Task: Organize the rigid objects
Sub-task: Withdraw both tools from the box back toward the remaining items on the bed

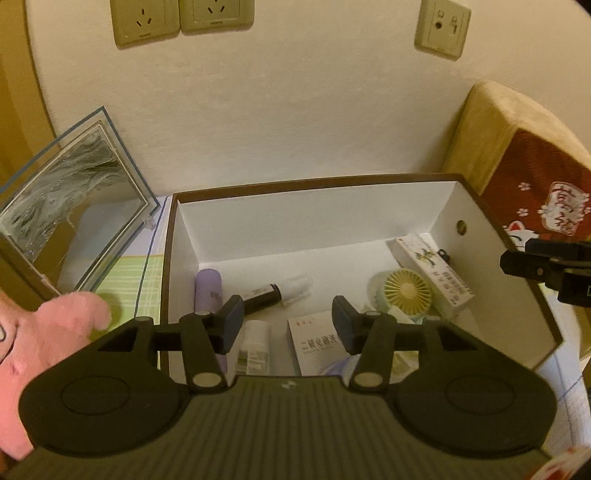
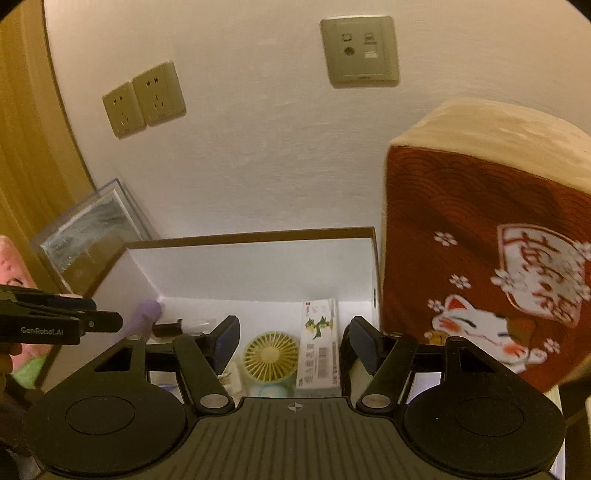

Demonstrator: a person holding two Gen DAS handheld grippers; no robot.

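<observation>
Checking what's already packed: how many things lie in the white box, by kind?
Bottles and tubes: 3, purple tube, dark bottle, white bottle
Cartons: 2, long carton, flat carton
Fans: 1, fan
Total: 6 in the box

Home room: wall sockets (image 1: 181,20), lucky-cat cushion (image 2: 491,266) (plush), framed picture (image 1: 74,199) against wall.

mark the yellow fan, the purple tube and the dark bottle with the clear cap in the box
yellow fan (image 1: 407,291): left wrist view, centre of its round grille.
purple tube (image 1: 209,287): left wrist view, middle of its upper body, by the box's left wall.
dark bottle (image 1: 264,293): left wrist view, on its dark body, below the clear cap.
</observation>
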